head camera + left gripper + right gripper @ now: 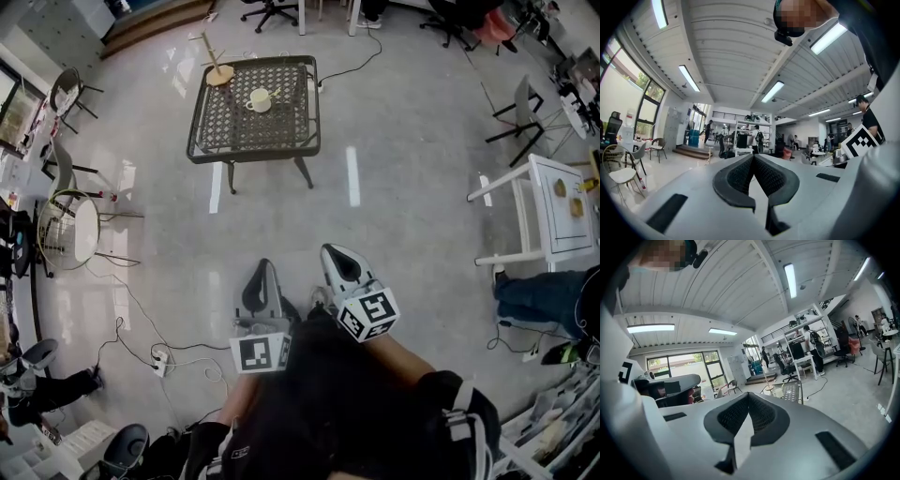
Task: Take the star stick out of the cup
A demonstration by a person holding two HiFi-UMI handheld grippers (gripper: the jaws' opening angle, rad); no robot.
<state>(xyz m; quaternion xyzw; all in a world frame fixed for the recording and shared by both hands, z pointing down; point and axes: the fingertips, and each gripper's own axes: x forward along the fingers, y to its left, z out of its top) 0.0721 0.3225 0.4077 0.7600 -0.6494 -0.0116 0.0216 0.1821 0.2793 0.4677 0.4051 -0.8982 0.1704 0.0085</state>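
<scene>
Star stick: too small to tell inside the small white cup (260,99).
White slatted side table (553,220): cut by the right edge.

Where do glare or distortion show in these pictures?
Head view: lamp reflections glare in streaks on the glossy floor; the table is sharp. Left gripper view: strong fisheye bending, dark corners, a washed-out lamp. Right gripper view: the same bending and dark corners.

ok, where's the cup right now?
Head view, upper centre-left: the cup stands on the dark lattice table, toward its far edge. It is just right of the wooden stand at the table's far-left corner.
</scene>
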